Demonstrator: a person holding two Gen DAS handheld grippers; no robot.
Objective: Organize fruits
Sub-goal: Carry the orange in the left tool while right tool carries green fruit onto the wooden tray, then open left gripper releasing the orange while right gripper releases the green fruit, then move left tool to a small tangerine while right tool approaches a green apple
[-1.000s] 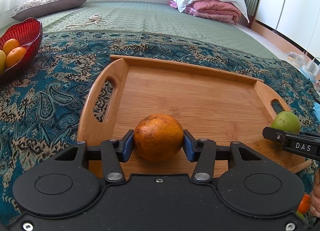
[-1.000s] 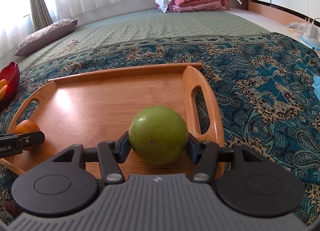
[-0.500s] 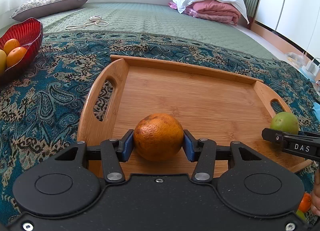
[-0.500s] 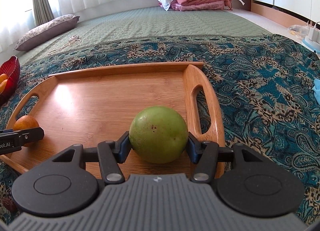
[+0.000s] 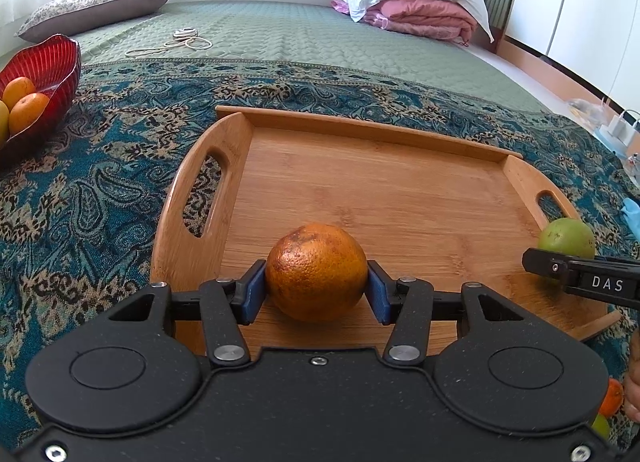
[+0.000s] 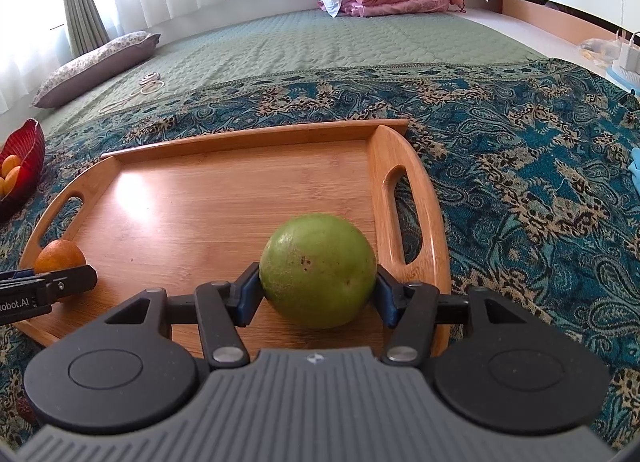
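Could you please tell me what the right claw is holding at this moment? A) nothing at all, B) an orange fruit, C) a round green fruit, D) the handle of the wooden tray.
C: in the right wrist view the right claw is shut on the green fruit over the wooden tray, while the orange fruit sits in the left claw.
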